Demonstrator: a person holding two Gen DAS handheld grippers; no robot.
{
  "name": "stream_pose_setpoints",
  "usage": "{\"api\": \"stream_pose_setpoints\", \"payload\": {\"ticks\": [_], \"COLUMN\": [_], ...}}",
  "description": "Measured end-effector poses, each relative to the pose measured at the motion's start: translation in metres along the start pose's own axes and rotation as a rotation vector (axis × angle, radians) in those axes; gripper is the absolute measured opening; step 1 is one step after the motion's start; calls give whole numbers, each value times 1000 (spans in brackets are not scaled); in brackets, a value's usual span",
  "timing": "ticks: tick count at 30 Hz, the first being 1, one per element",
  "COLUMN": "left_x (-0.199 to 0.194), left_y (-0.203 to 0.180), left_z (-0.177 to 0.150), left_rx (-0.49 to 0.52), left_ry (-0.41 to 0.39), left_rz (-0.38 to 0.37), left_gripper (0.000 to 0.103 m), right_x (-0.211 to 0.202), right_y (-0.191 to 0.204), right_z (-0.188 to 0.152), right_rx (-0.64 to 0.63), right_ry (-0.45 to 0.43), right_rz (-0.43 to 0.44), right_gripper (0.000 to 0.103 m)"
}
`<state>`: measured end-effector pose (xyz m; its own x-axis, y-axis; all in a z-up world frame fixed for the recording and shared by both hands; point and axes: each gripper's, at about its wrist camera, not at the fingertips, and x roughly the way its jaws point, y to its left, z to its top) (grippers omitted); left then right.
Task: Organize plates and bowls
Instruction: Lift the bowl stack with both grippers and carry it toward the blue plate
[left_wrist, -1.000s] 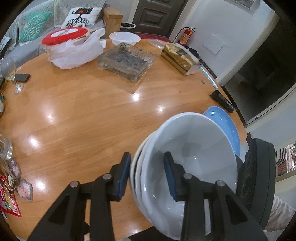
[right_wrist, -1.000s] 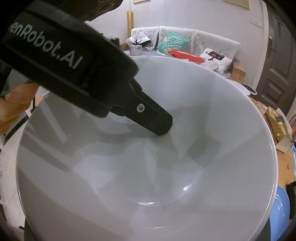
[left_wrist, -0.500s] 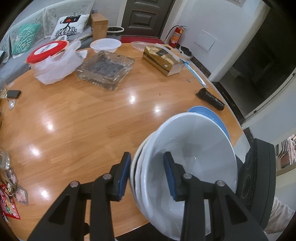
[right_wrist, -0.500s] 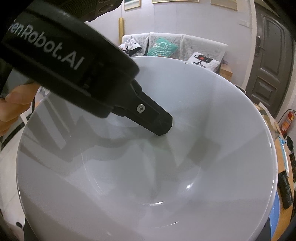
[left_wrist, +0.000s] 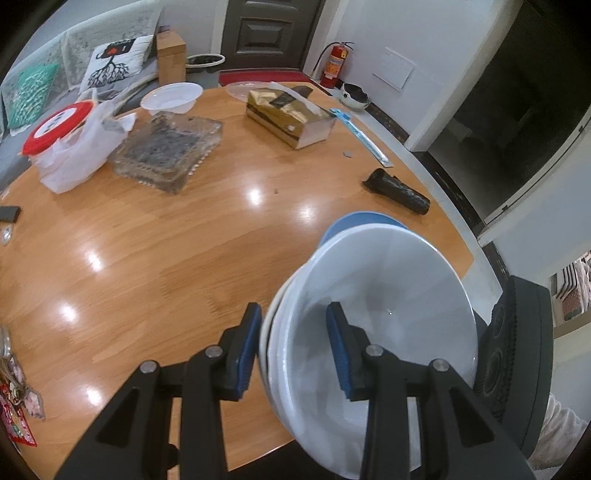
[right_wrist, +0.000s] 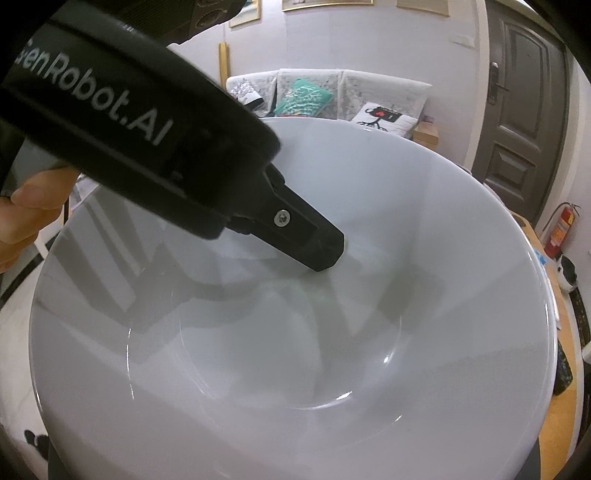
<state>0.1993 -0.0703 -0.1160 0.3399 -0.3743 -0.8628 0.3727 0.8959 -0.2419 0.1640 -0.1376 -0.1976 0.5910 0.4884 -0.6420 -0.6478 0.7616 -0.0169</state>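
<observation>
left gripper (left_wrist: 293, 343): jaws clamped on the near rim of a stack of white bowls (left_wrist: 388, 314), one blue pad outside the stack, the other inside the top bowl. the stack is tilted and held above the near edge of the wooden surface (left_wrist: 166, 240). a blue plate (left_wrist: 354, 219) shows just behind the stack's far rim; whether the two touch cannot be told.

right gripper (left_wrist: 517, 354): only part of its black body shows, just beside the stack's right side. in the right wrist view the bowl interior fills nearly the whole picture, and one finger (right_wrist: 303, 243) of the left gripper lies against the inner wall. the right jaws are not visible, so their state cannot be told.

elsewhere on the surface, well apart from the stack: a glass tray (left_wrist: 168, 151), a white bag with a red lid (left_wrist: 55, 122) on top, a small white bowl (left_wrist: 171, 96), a gold box (left_wrist: 291, 114) and a black roll (left_wrist: 397, 190) near the far right edge.
</observation>
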Motion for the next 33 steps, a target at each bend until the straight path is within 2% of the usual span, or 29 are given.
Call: {"api": "stream_pose_setpoints", "payload": {"ticks": [21, 33], "left_x": [49, 77], "left_y": [-73, -89], "left_z": [36, 49], "left_rx": [73, 88], "left_ry": [42, 68], "left_rz": [-70, -103], "left_gripper": [32, 33], "right_x": [-50, -57], "right_y": [-34, -42], "right_z": [-48, -51], "right_rx": [79, 115], "right_ry": [33, 73], "right_rz": [-78, -95], "right_gripper": [102, 102]}}
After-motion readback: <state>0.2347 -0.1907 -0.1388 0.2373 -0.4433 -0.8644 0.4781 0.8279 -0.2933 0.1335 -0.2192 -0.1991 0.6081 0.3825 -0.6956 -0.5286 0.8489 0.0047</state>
